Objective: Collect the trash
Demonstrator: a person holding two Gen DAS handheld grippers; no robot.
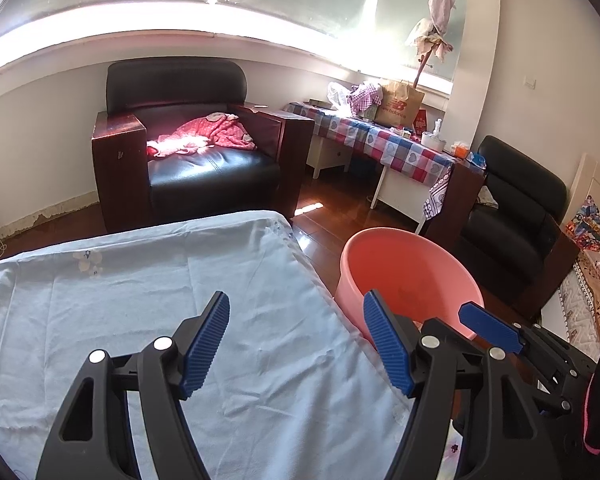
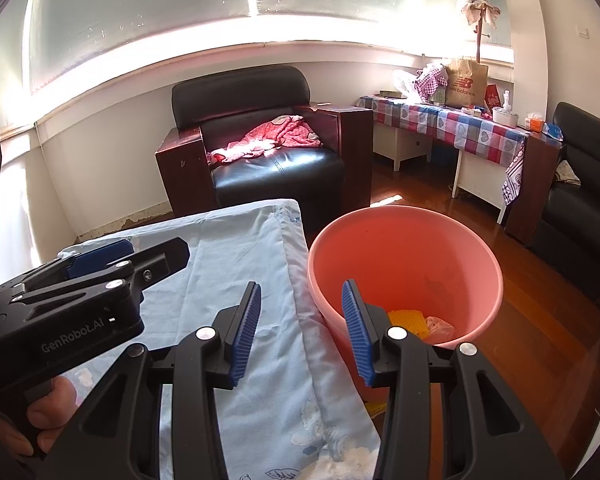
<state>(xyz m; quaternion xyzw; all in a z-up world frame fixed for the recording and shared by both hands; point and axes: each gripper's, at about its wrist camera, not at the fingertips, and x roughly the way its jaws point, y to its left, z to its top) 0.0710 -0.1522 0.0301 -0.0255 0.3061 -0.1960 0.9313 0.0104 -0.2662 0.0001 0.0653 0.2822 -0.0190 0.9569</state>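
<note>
A pink plastic bucket (image 2: pixel 404 248) stands on the wooden floor beside the sheet-covered surface. At its bottom lie a yellow ribbed piece of trash (image 2: pixel 406 320) and a crumpled pinkish wrapper (image 2: pixel 440 326). My right gripper (image 2: pixel 300 332) is open over the sheet's edge, its right pad in front of the bucket's near wall, nothing between the pads. My left gripper (image 1: pixel 296 344) hangs open over the pale blue sheet (image 1: pixel 160 300), also holding nothing. The bucket (image 1: pixel 408 268) is to its right in the left wrist view, where one finger (image 1: pixel 488 326) of the right gripper shows.
A black armchair (image 2: pixel 268 168) with a pink garment stands behind the sheet. At the back right is a table with a checked cloth (image 2: pixel 460 124) carrying bags and boxes. A second black chair (image 2: pixel 580 200) is at the far right. A hand (image 2: pixel 48 412) holds the left gripper.
</note>
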